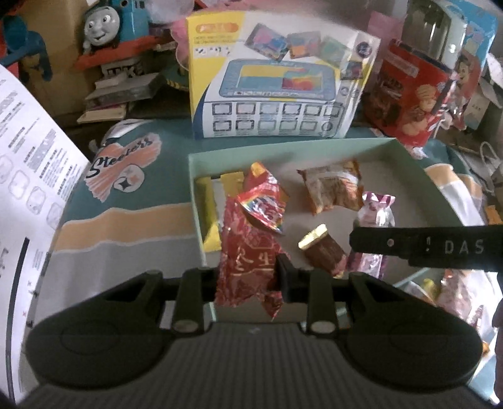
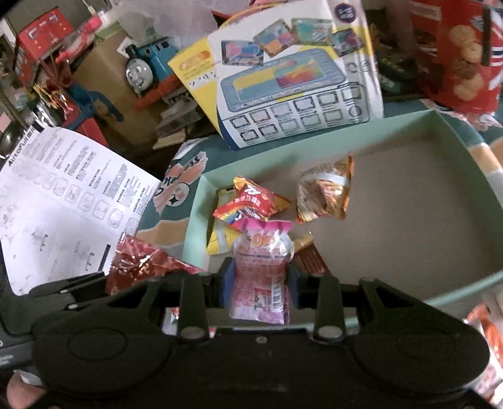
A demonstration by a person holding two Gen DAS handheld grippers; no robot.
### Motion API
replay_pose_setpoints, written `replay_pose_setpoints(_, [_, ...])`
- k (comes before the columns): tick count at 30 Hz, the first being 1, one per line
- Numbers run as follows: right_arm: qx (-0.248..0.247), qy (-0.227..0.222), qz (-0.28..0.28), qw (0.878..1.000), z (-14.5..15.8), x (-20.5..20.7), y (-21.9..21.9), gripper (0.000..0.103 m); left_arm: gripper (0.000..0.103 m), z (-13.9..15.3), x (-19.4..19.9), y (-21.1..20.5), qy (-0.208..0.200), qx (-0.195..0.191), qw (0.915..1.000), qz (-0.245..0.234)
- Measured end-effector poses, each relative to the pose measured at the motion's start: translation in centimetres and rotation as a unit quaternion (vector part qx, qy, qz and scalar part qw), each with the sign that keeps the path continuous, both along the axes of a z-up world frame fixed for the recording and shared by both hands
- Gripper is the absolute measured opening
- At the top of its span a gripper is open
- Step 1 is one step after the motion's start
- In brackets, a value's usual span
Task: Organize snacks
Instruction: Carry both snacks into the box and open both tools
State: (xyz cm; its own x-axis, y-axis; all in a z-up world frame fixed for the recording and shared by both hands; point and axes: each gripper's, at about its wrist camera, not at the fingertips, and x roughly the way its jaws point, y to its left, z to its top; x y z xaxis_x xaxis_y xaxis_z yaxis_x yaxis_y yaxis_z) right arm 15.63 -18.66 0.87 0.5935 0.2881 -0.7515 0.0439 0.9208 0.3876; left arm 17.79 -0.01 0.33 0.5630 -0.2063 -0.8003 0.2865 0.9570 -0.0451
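Observation:
A pale green shallow box (image 1: 405, 157) (image 2: 465, 148) lies on a printed cloth. Inside it lie an orange patterned packet (image 1: 333, 187) (image 2: 323, 192), a red rainbow packet (image 1: 264, 201) (image 2: 251, 203), a yellow packet (image 1: 209, 207) (image 2: 220, 242) and a brown bar with a gold end (image 1: 323, 250) (image 2: 309, 258). My left gripper (image 1: 246, 280) is shut on a dark red foil packet (image 1: 248, 258) (image 2: 141, 267), held above the box's near left part. My right gripper (image 2: 259, 283) is shut on a pink and white packet (image 2: 262, 273) (image 1: 375, 217) over the box's near side. The right gripper's finger (image 1: 424, 245) crosses the left wrist view.
A large toy carton (image 1: 276, 81) (image 2: 295, 78) stands behind the box. A red biscuit box (image 1: 405, 91) (image 2: 459, 53) leans at the back right, a blue toy engine (image 1: 116, 25) (image 2: 147, 66) at the back left. A printed white sheet (image 1: 34, 151) (image 2: 69, 201) lies left. More packets (image 1: 452, 292) lie near right.

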Motion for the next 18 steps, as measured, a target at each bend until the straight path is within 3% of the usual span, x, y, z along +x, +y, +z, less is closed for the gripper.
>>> replay_pose_setpoints(8, [0.014, 0.032, 0.002, 0.999, -2.5, 3.1, 0.4, 0.036, 0.032, -2.2, 2.4, -0.3, 0.01, 0.028, 0.9995, -0.003])
replay_pose_setpoints(9, [0.018, 0.037, 0.006, 0.999, -2.7, 3.4, 0.5, 0.04, 0.036, -2.3, 2.5, -0.3, 0.008, 0.033, 0.9994, -0.002])
replay_pose_setpoints(10, [0.021, 0.04, 0.006, 0.999, -2.8, 3.7, 0.6, 0.043, 0.059, -2.3, 2.5, -0.4, 0.006, 0.038, 0.9993, -0.002])
replay_pose_setpoints(11, [0.026, 0.042, 0.008, 0.999, -2.8, 3.9, 0.5, 0.061, 0.083, -2.2, 2.5, -0.4, 0.001, 0.042, 0.9991, 0.001])
replay_pose_setpoints(12, [0.026, 0.038, 0.006, 0.999, -2.6, 3.9, 0.5, 0.072, 0.09, -2.0, 2.3, -0.4, -0.011, 0.046, 0.9989, 0.005])
replay_pose_setpoints(13, [0.022, 0.03, 0.001, 0.999, -2.3, 3.8, 0.4, 0.09, 0.096, -1.8, 2.0, -0.4, -0.023, 0.051, 0.9984, 0.007])
replay_pose_setpoints(14, [0.017, 0.019, -0.004, 1.0, -1.9, 3.5, 0.3, 0.097, 0.098, -1.6, 1.7, -0.5, -0.031, 0.056, 0.9979, 0.007])
replay_pose_setpoints(18, [0.0, 0.002, -0.012, 1.0, -0.8, 2.5, -0.1, 0.103, 0.1, -1.3, 1.2, -0.2, -0.029, 0.054, 0.998, 0.014])
